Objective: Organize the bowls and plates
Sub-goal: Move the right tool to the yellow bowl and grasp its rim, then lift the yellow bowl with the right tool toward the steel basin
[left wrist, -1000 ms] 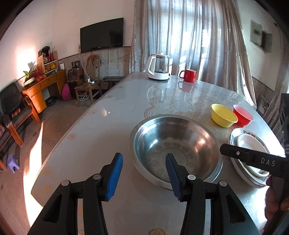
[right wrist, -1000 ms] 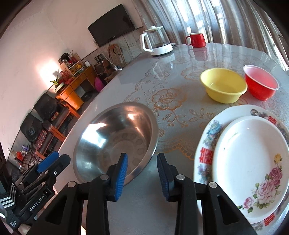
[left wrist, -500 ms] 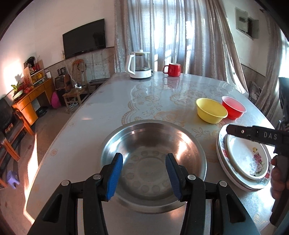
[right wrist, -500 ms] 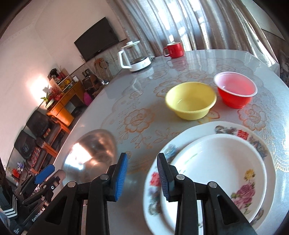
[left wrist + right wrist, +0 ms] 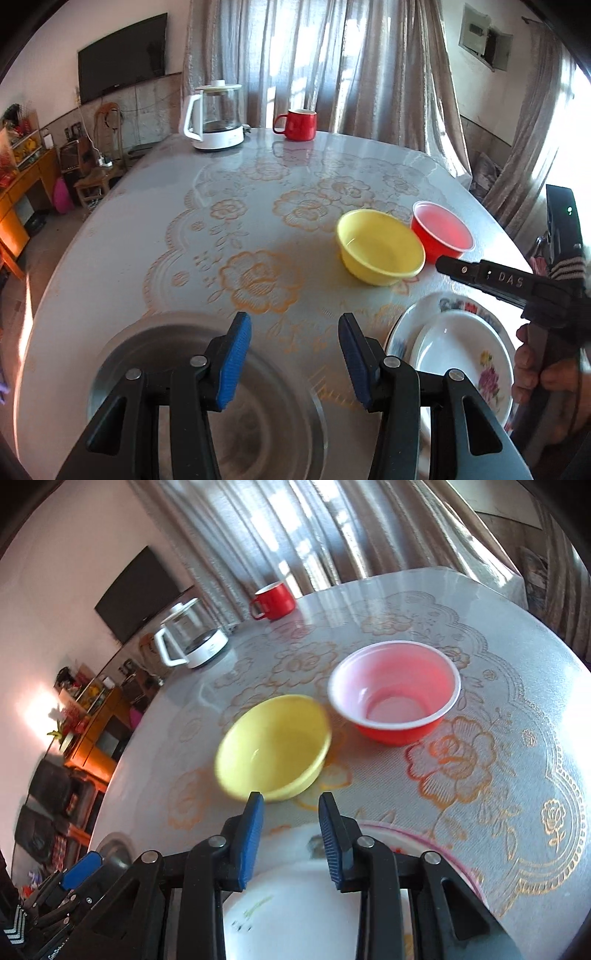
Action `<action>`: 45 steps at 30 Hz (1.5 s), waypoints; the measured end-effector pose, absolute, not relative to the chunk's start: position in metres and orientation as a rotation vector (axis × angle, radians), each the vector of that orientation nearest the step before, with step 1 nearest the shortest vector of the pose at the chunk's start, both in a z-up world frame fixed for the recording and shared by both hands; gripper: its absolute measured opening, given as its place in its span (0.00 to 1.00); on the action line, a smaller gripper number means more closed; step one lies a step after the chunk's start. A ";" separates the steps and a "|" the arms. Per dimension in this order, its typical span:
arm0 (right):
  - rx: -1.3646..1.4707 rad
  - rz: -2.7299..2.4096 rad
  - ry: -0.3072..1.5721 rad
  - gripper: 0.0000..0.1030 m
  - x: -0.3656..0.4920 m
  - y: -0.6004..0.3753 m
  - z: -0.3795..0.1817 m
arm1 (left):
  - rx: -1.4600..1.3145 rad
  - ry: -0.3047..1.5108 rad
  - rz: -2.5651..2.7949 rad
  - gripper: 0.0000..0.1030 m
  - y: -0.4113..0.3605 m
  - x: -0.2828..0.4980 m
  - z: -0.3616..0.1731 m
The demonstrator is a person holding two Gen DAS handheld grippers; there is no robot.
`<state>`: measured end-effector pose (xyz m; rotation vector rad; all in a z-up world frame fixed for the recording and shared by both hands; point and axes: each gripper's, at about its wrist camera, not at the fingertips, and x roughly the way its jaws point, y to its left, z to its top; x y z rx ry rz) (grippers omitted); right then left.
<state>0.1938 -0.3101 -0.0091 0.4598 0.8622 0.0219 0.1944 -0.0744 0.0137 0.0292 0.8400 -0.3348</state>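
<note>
The left tongs (image 5: 293,334) stand open with nothing between the blue pads; they hang over the bench (image 5: 147,229) at the far rim of the steel basin (image 5: 122,354), which lies at the near left of the bench. The right tongs (image 5: 290,812) are closing, with the gap between the pads empty and no object gripped; they hang above the near stacked plates, with the tips in line with the near rim of the yellow bowl (image 5: 273,746), and contact with that rim cannot be confirmed. In the left wrist view the right tongs (image 5: 448,266) enter from the right edge, carried by a hand (image 5: 543,373) on the handle. The small white plate (image 5: 454,354) with a flower print sits inside the larger patterned plate (image 5: 402,332) at the near right of the bench, just beside the basin. The yellow bowl stands upright beyond the plates, and the red bowl (image 5: 395,694) stands upright just beside it on the right; whether their rims touch cannot be determined. Both bowls appear empty. At the far end of the bench, well apart from the bowls, stand a glass kettle (image 5: 218,114) on a white base and a red mug (image 5: 299,123). Curtains (image 5: 332,62) hang behind the bench, and a dark television (image 5: 122,55) is mounted on the wall at the left.
</note>
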 end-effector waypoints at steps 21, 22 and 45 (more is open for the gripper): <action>0.451 0.004 0.964 0.16 0.254 -0.317 -0.041 | -0.081 0.990 -0.473 0.40 -0.154 0.296 -0.027; 0.446 0.013 0.959 0.16 0.253 -0.316 -0.040 | -0.082 0.976 -0.491 0.41 -0.155 0.292 -0.024; 0.418 0.037 0.950 0.13 0.243 -0.302 -0.031 | -0.114 0.941 -0.406 0.47 -0.124 0.278 -0.004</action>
